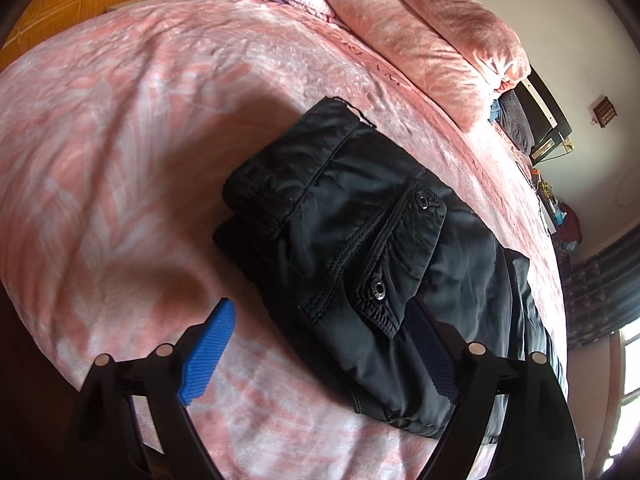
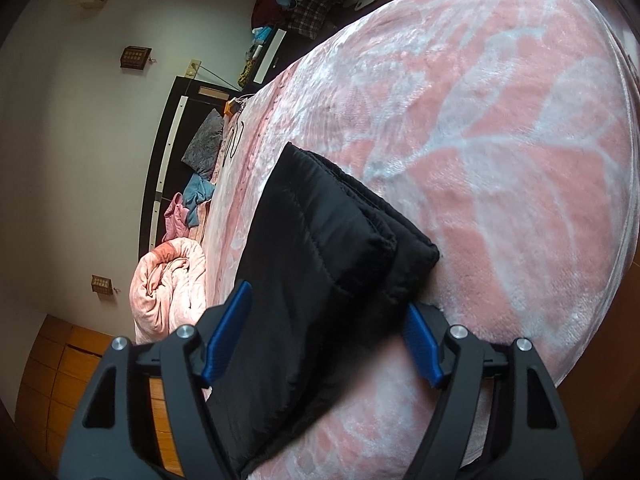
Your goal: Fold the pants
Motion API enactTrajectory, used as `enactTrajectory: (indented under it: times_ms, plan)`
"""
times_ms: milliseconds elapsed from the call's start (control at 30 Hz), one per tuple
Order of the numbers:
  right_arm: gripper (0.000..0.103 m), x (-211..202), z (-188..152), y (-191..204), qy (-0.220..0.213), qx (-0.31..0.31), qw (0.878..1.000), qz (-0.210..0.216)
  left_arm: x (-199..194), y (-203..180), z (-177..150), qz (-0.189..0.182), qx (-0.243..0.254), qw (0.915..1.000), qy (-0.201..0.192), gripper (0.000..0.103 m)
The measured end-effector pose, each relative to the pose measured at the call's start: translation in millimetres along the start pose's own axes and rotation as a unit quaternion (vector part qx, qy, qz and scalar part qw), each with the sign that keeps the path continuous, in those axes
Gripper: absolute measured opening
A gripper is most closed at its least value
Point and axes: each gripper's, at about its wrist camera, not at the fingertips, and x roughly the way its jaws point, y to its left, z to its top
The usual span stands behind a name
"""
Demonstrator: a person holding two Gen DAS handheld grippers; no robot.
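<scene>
White walls (image 2: 80, 128) are enclosing the room, and a wide bed (image 1: 120, 128) under a pink and white leaf-patterned blanket is filling most of both views. We are seeing a rolled pink quilt (image 1: 432, 32) lying at the bed's far edge, beside a dark headboard (image 2: 168, 152). The black pants (image 1: 360, 248) are lying folded into a thick bundle on the blanket. We are holding the left gripper (image 1: 320, 356) and the right gripper (image 2: 328, 340) over them, jaws spread wide, gripping nothing.
</scene>
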Motion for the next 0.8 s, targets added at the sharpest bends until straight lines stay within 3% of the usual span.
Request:
enactTrajectory:
  times_ms: [167,233,267,300,367,500,800]
  plan:
    - [0.073,7.1,0.9,11.5,-0.002,-0.022,1.0,-0.021,4.4,0.7,-2.7,0.007,-0.007,1.0,0.0,0.087]
    - [0.057,8.1,3.4,12.3,0.0,-0.028,0.999,-0.028,5.0,1.0,-2.3,0.008,-0.01,0.9999,-0.001,0.087]
    - [0.038,8.9,4.6,11.4,0.003,-0.026,0.999,-0.028,5.0,1.2,-2.2,0.01,-0.011,0.9999,-0.002,0.087]
    - [0.03,9.4,6.0,9.8,0.008,-0.022,0.999,-0.023,5.4,1.0,-1.6,0.01,-0.011,0.9999,-0.002,0.087]
    - [0.024,8.3,7.3,10.8,0.01,-0.026,0.999,-0.022,5.2,0.9,-1.1,0.009,-0.01,0.9999,-0.002,0.087]
    - [0.017,2.5,7.2,24.7,0.004,-0.043,0.999,-0.027,4.5,1.3,0.0,0.012,-0.011,0.9999,-0.004,0.088]
    - [0.013,-16.0,-1.0,96.7,-0.026,-0.13,0.989,-0.07,-2.0,-1.4,2.4,0.015,-0.009,0.9998,-0.013,0.088]
